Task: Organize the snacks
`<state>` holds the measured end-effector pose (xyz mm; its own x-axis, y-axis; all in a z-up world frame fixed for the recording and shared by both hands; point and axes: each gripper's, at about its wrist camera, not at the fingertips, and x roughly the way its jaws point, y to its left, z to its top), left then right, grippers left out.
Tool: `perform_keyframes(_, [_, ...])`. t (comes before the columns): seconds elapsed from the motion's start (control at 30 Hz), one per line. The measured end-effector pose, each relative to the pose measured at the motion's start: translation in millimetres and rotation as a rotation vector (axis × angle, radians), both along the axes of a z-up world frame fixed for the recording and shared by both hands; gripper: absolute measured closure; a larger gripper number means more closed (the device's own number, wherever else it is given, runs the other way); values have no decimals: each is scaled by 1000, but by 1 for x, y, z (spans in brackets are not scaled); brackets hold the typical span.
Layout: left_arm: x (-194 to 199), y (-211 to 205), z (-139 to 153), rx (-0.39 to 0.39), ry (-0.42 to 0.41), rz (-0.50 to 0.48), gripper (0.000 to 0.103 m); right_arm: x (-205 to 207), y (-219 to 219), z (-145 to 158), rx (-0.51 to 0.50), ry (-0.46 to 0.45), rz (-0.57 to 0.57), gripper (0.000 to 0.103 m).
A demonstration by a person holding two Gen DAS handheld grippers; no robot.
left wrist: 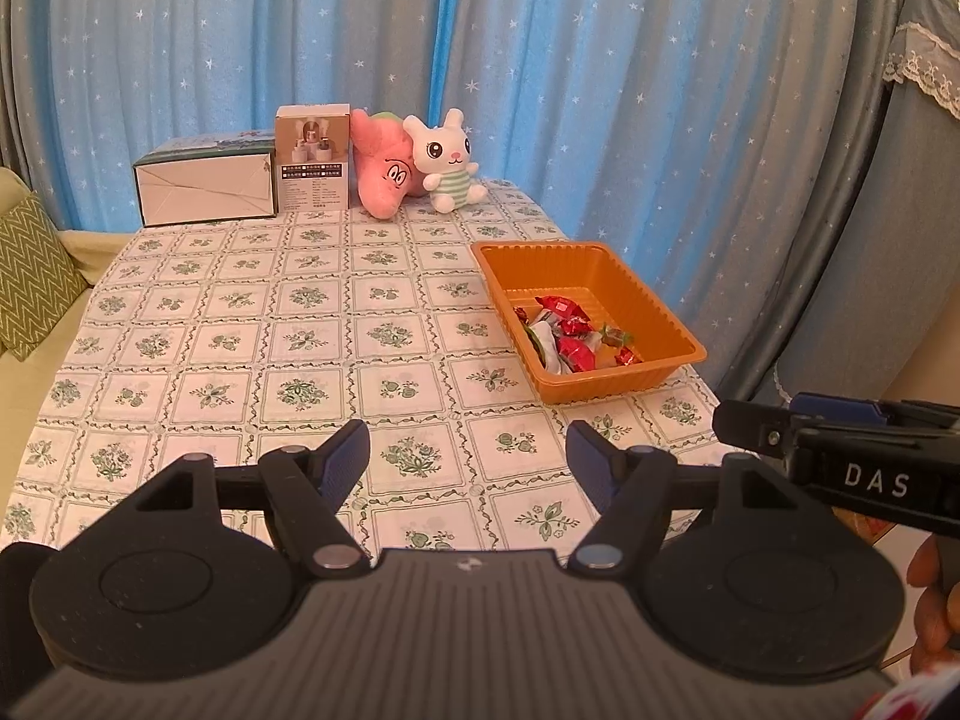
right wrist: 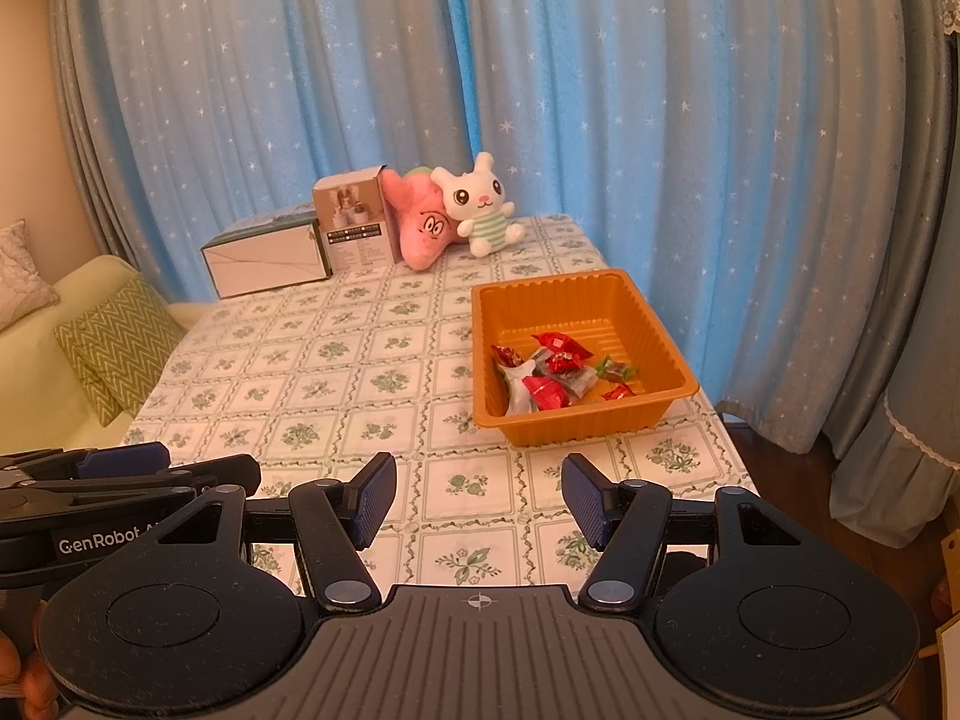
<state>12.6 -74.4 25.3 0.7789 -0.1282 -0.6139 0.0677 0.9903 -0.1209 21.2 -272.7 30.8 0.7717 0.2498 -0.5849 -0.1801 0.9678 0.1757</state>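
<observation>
Blue curtains with small white stars point(left wrist: 540, 90) hang behind a counter point(left wrist: 252, 324) covered by a cloth with green flower squares. At its far edge stand two boxes point(left wrist: 204, 189), a pink plush star point(left wrist: 384, 165) and a white plush rabbit point(left wrist: 447, 159), all close together. On the right side of the counter sits an orange tray point(right wrist: 654, 300), and the snacks point(right wrist: 555, 375) — candies in red, silver and green wrappers — lie together in the near part of it, touching each other. I see no snack on the cloth outside the tray.

Both claws hang above the near edge of the counter and point forward and somewhat downward. The left claw point(left wrist: 468, 459) is released, with nothing between its blue pads. The right claw point(right wrist: 479, 495) is also released and holds nothing; it is visible from the side in the left wrist view, just beside the left one.

The relation that matters is this: from the right claw the tray lies almost straight ahead and a little to the right, while from the left claw it lies clearly to the right, across the path of the other claw. So I judge the right hand is the nearer one for any reach into the tray. The tray's long side seems to run away from the claws, but the fisheye bends it and I cannot be sure.
</observation>
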Motion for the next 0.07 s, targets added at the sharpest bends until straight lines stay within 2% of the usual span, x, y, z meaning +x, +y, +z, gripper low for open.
perform_keyframes(0.07, [0,-1,0,4,-3,-2,33,0,0,-1,1,0,-1,42])
